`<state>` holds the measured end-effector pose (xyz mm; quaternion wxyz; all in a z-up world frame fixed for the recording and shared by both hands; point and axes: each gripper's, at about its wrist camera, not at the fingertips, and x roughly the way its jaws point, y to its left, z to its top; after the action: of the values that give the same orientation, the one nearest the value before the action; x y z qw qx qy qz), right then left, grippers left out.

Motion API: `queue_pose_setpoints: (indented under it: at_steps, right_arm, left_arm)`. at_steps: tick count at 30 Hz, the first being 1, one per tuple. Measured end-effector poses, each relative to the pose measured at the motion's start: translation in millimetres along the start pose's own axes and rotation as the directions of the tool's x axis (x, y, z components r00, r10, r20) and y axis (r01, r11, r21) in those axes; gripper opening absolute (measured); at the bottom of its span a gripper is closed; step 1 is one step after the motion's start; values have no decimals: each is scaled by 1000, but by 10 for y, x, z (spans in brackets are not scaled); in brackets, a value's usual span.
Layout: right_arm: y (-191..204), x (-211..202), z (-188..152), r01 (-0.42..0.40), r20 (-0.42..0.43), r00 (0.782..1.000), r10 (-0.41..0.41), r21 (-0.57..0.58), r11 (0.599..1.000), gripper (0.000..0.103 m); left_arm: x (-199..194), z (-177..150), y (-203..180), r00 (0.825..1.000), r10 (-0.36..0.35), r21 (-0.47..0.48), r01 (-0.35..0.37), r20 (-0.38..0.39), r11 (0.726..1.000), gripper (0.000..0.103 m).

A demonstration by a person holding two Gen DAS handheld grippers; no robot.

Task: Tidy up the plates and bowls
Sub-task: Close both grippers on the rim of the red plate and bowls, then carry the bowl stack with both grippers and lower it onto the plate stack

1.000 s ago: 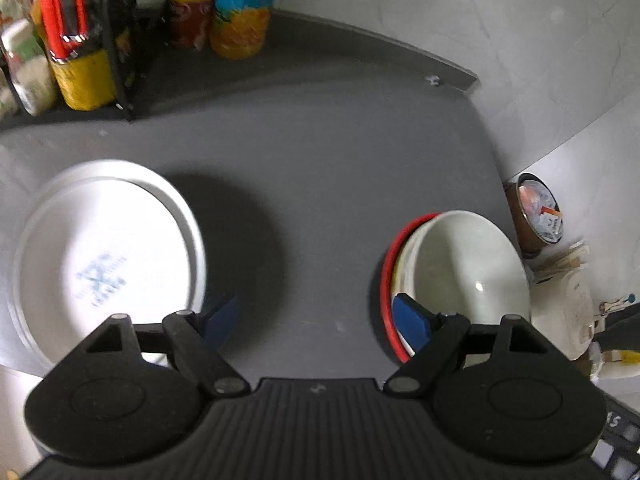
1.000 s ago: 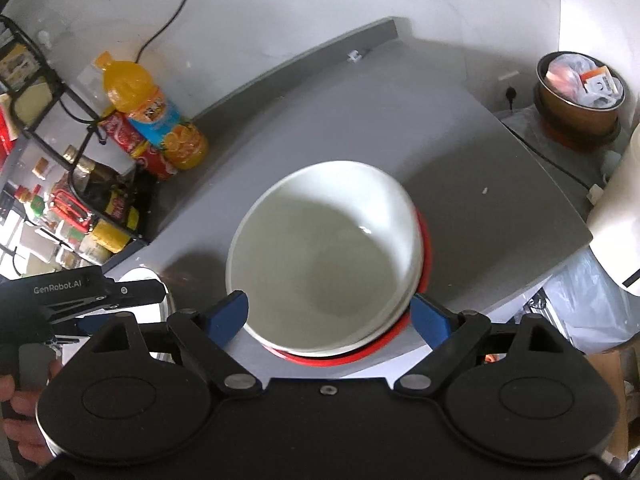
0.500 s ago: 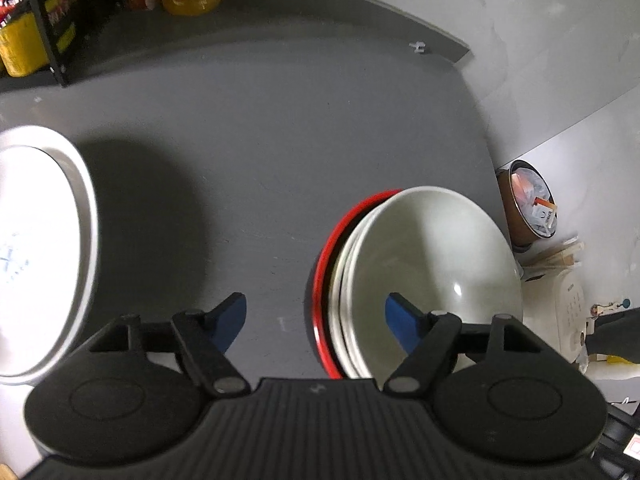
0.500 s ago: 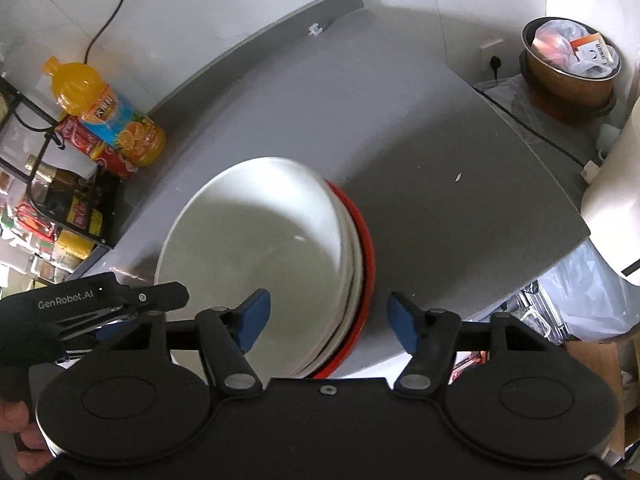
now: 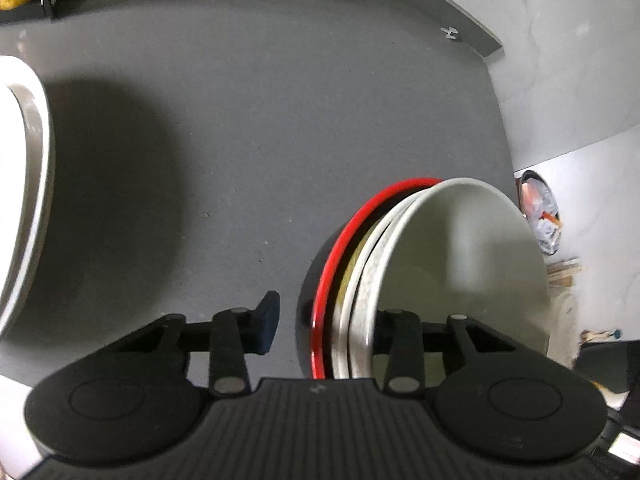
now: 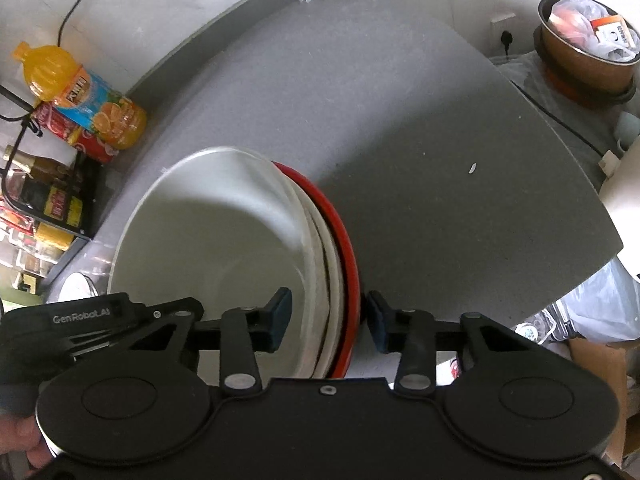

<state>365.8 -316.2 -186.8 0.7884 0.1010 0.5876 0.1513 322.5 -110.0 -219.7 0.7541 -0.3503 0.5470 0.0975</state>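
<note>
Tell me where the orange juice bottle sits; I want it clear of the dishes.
In the right wrist view the orange juice bottle lies at the far left, beside a red can by the grey counter's back edge.

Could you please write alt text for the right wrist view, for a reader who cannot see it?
The right gripper straddles the right-hand rim of a stack of bowls, white bowls nested in a red-rimmed one, on a grey table; its jaws are not yet closed. The left gripper is at the stack's left, and an orange juice bottle stands behind.
</note>
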Motion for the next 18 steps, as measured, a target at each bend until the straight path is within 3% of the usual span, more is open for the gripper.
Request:
queue_pose_setpoints:
  at_steps: [4, 18]
  right_arm:
    - [-22, 60, -3, 2, -6, 1000, -2, -3, 1000, 35]
    - [8, -4, -91, -22, 29, 999, 21, 2, 1000, 31]
  left_arm:
    - [22, -8, -9, 1000, -19, -2, 19, -2, 1000, 33]
    - [-45, 0, -20, 1000, -22, 64, 22, -10, 998, 32]
